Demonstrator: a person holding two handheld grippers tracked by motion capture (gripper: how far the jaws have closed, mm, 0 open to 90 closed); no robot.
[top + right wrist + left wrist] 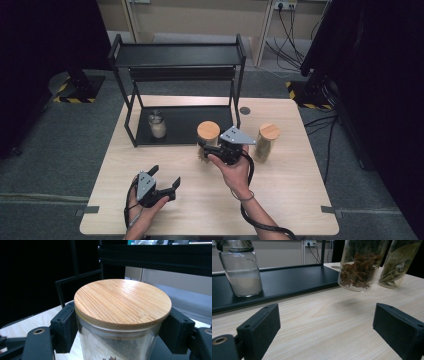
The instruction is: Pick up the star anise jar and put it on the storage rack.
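Light wood tabletop (280, 200) sitting on grey carpet, black two-tier rack (177, 55) standing at its far side. Going left to right: left tool (162, 181) resting low near the front edge, jaws spread wide, holding nothing. On the rack's bottom shelf a small glass jar of white powder (157, 125) is standing near the left post. Right tool (220, 148) is clamping a wood-lidded jar of brown spice (208, 135) just below its lid (122, 302), jaws pressing both sides of the glass; in the left gripper view the jar (359, 265) is hanging slightly clear of the tabletop, shadow under it, just in front of the rack's shelf edge. A second lidded jar with bay leaves (266, 141) is standing to the right, apart. Step looks like carrying the jar toward the rack; next move is probably calling for a forward reach over the shelf lip, keeping it upright, then lowering beside the powder jar.
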